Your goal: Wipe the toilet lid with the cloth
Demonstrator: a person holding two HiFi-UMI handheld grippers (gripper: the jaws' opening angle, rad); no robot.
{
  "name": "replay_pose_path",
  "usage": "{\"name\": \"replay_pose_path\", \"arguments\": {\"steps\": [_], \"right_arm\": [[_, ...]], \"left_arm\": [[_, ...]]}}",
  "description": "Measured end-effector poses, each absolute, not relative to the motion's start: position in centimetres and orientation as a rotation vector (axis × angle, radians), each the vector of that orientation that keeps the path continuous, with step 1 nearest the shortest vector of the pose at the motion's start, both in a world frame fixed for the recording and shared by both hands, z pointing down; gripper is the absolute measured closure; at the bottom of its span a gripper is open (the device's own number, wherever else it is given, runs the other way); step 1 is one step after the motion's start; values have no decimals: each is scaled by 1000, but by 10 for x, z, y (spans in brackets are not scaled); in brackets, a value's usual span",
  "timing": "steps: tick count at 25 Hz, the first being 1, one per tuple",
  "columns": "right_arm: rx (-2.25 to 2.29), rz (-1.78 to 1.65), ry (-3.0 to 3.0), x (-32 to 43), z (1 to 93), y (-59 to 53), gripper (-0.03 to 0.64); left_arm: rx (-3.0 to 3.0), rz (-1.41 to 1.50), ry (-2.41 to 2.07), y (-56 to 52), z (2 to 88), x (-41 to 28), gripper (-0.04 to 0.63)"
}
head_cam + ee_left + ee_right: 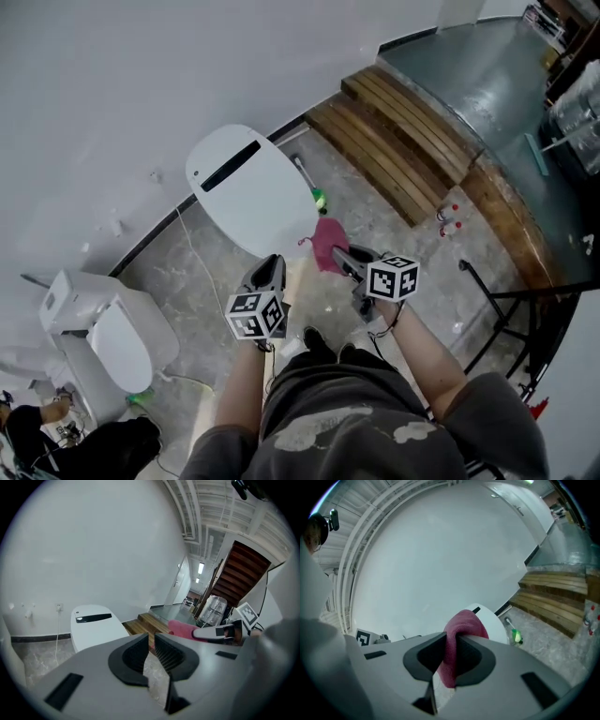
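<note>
A white toilet with its lid point(248, 187) down stands against the wall ahead. A pink cloth point(328, 244) hangs from my right gripper point(349, 258), which is shut on it in the air just short of the lid's near right edge. In the right gripper view the cloth point(461, 623) bulges up between the pads, with the lid point(494, 620) behind it. My left gripper point(270, 272) hovers beside it, near the lid's front edge. Its jaws point(151, 637) stand shut with nothing in them. The left gripper view also shows the lid point(96, 627) and the cloth point(180, 629).
A green-headed toilet brush point(317, 195) lies on the floor right of the toilet. Wooden steps point(412, 141) rise at the right, with small bottles point(448, 217) at their foot. A black metal stand point(497, 309) is at the right. A second toilet point(108, 328) is at the left.
</note>
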State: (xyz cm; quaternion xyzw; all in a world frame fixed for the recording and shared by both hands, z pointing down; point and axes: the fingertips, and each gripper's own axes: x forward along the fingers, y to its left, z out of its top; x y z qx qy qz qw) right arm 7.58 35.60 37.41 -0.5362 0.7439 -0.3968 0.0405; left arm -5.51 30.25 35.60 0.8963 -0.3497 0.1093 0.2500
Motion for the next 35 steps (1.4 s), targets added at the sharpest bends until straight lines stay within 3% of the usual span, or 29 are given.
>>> {"name": "replay_pose_path", "arguments": {"steps": [15, 25, 35], "right_arm": [[-1587, -1033, 2293, 95, 304, 455, 568], [-1639, -1041, 2297, 95, 314, 509, 568], [-1712, -991, 2309, 78, 303, 476, 568]], "left_arm": [[2599, 215, -911, 399, 290, 0, 549], [2625, 245, -861, 451, 297, -10, 549], [2651, 263, -816, 419, 296, -32, 549]]}}
